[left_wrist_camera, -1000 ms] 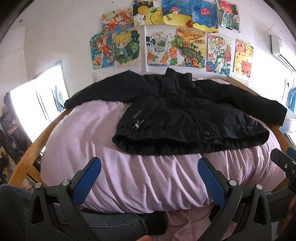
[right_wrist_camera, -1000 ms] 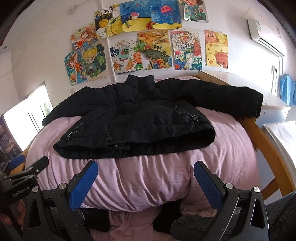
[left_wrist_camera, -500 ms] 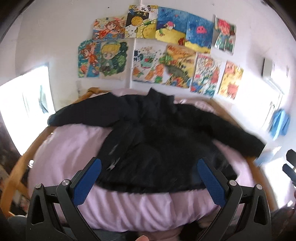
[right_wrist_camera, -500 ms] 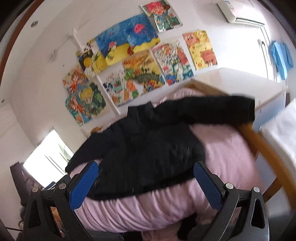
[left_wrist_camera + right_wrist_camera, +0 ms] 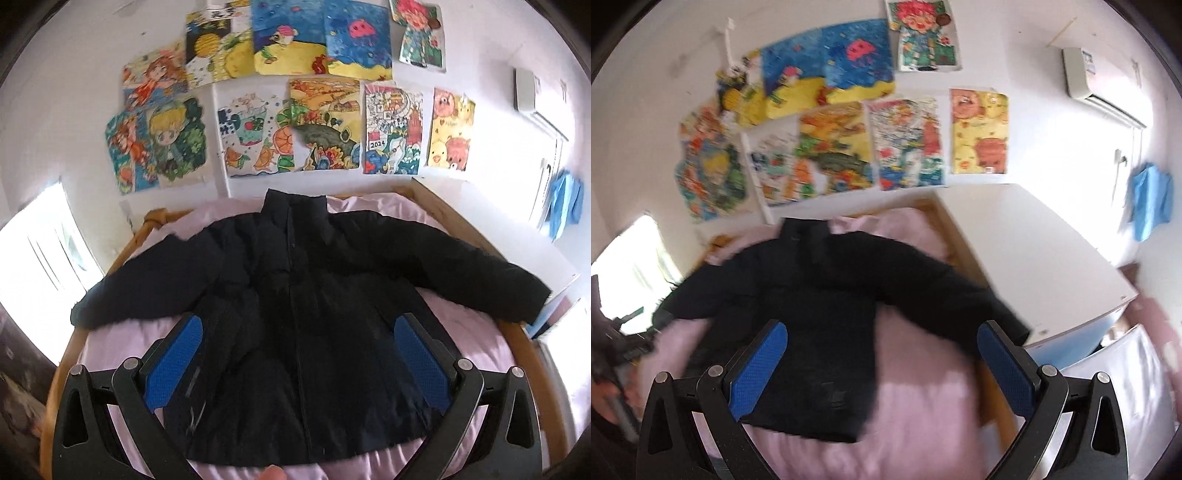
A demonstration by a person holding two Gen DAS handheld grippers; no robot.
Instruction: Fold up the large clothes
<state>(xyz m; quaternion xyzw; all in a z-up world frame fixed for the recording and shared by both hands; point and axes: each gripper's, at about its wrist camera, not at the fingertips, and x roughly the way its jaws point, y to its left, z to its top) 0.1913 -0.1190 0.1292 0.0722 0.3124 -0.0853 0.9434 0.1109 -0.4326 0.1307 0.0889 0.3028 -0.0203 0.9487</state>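
Both grippers just swung up over the bed [image 5: 491, 354]; left gripper [image 5: 297, 363] and right gripper [image 5: 881, 365] gape wide, empty. Jacket [image 5: 295, 314] lies spread flat mid-bed, sleeves toward the side edges, so folding's about to start.

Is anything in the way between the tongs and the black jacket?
No, nothing visible. The black jacket lies spread flat on the pink bedding, with both open tongs, left and right, above it.

R wrist view motion-blurred; jacket [image 5: 827, 314] hem detail, wall drawings [image 5: 831, 147] unreadable.
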